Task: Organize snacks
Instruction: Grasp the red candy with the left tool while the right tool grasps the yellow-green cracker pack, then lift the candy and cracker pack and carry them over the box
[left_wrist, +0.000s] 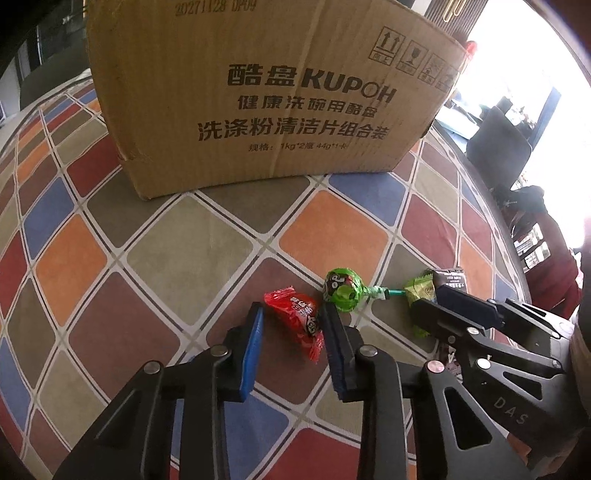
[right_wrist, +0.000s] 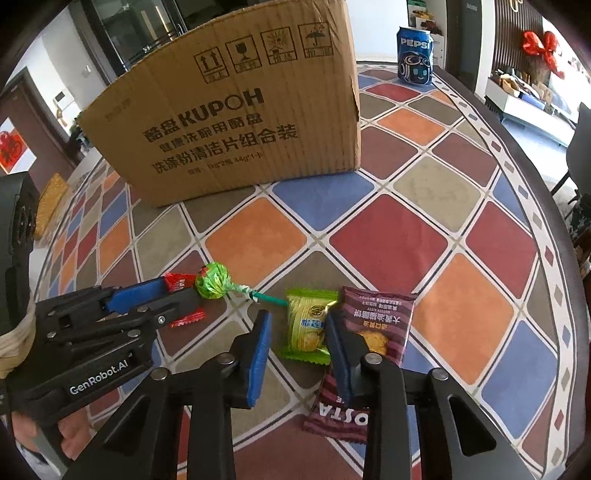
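Observation:
Snacks lie in a row on the chequered tablecloth in front of a cardboard box (left_wrist: 266, 96) (right_wrist: 236, 122). My left gripper (left_wrist: 291, 314) is open, its fingers either side of a red candy packet (left_wrist: 295, 317) (right_wrist: 179, 282). A green lollipop (left_wrist: 341, 291) (right_wrist: 214, 280) lies just right of it. My right gripper (right_wrist: 299, 321) is open around a green snack packet (right_wrist: 306, 325) (left_wrist: 419, 291). A maroon biscuit packet (right_wrist: 373, 317) lies to the right, partly under the right finger. The right gripper also shows in the left wrist view (left_wrist: 439, 306).
A Pepsi can (right_wrist: 415, 55) stands at the far right behind the box. The round table's edge (right_wrist: 546, 206) curves along the right. A dark chair (left_wrist: 495, 140) stands beyond the table. Open tablecloth lies between the snacks and the box.

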